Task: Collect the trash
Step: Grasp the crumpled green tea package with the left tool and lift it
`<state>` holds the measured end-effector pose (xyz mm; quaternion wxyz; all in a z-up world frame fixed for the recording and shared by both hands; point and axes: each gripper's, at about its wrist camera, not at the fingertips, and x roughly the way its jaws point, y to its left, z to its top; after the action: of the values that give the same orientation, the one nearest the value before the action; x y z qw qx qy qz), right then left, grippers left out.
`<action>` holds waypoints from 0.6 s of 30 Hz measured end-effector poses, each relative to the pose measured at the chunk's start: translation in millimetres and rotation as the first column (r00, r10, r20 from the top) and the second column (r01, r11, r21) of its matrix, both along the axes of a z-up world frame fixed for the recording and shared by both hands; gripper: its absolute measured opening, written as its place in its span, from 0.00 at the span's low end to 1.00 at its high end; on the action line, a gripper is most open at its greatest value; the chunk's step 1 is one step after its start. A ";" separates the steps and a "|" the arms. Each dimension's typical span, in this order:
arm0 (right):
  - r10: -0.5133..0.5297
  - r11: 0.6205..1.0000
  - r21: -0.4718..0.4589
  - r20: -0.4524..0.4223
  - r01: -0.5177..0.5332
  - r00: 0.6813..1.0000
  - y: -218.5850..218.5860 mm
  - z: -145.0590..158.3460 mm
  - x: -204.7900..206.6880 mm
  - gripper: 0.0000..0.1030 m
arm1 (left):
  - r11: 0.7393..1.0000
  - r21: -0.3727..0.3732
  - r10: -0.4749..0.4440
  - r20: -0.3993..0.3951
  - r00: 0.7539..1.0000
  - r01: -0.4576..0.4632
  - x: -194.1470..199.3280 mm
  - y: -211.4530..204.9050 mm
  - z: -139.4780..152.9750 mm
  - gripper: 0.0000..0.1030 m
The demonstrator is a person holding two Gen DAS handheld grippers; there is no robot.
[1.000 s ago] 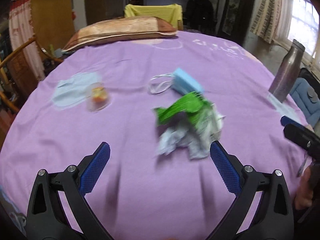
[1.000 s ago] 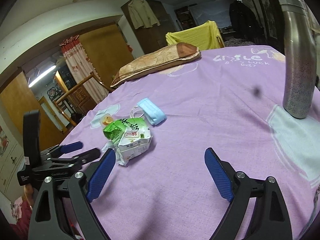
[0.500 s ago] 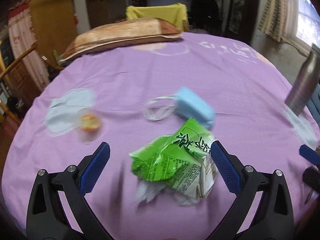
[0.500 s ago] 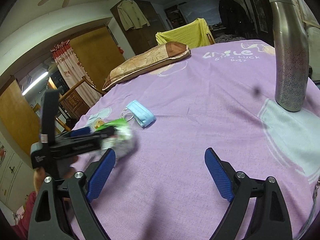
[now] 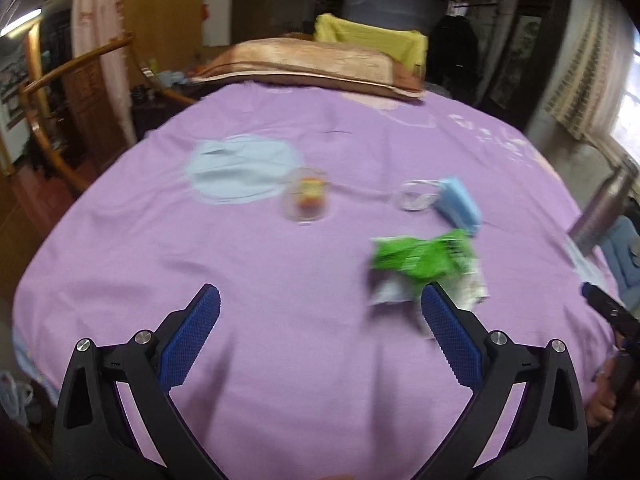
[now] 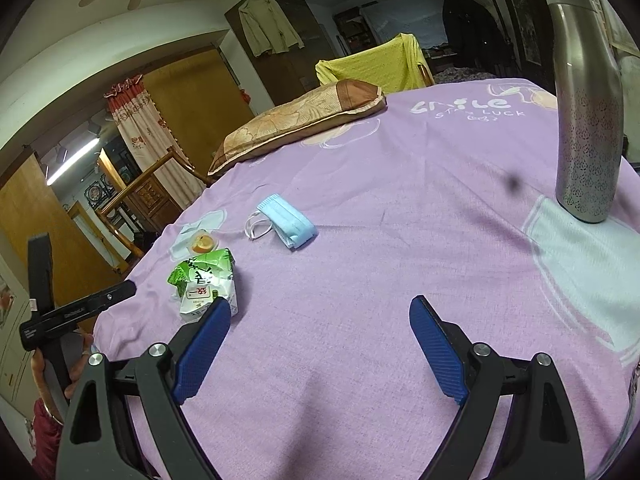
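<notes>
Purple bedsheet covers the whole bed, with a pillow at its far end and a steel bottle standing far right. Both grippers hang empty, jaws spread wide. Just beyond the left gripper, off its right finger, lies the green wrapper; from the right gripper it lies just past the left finger. Farther off lie a blue mask and small cup.
</notes>
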<state>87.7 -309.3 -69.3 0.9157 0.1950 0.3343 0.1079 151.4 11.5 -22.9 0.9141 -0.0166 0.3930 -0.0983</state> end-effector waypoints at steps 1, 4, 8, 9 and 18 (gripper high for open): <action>-0.004 1.000 0.003 -0.003 0.004 1.000 -0.7 -0.2 -0.3 0.87 | 0.999 -0.001 -0.040 0.006 0.999 0.040 2.3 -17.6 1.7 0.94; -0.011 1.000 0.012 -0.008 0.011 1.000 -2.1 -1.6 0.2 0.87 | 0.992 0.040 -0.120 0.014 0.993 0.119 10.1 -66.6 0.7 0.94; -0.009 1.000 0.012 -0.008 0.009 1.000 -2.5 -1.7 0.5 0.87 | 0.981 0.156 -0.113 -0.013 0.993 0.114 30.8 -117.8 -18.6 0.94; -0.008 1.000 0.013 -0.009 0.009 1.000 -2.8 -1.9 0.9 0.87 | 0.970 0.229 -0.084 0.004 0.996 0.081 35.3 -128.0 -24.9 0.94; 0.004 1.000 0.009 -0.004 -0.004 1.000 -0.4 -1.1 2.2 0.87 | 0.973 0.228 -0.042 -0.008 0.999 0.043 39.3 -75.9 -33.5 0.86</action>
<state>89.9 -309.6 -70.4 0.9140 0.1987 0.3359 0.1109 190.7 -64.4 -56.4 0.9071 0.0968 0.4034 -0.0720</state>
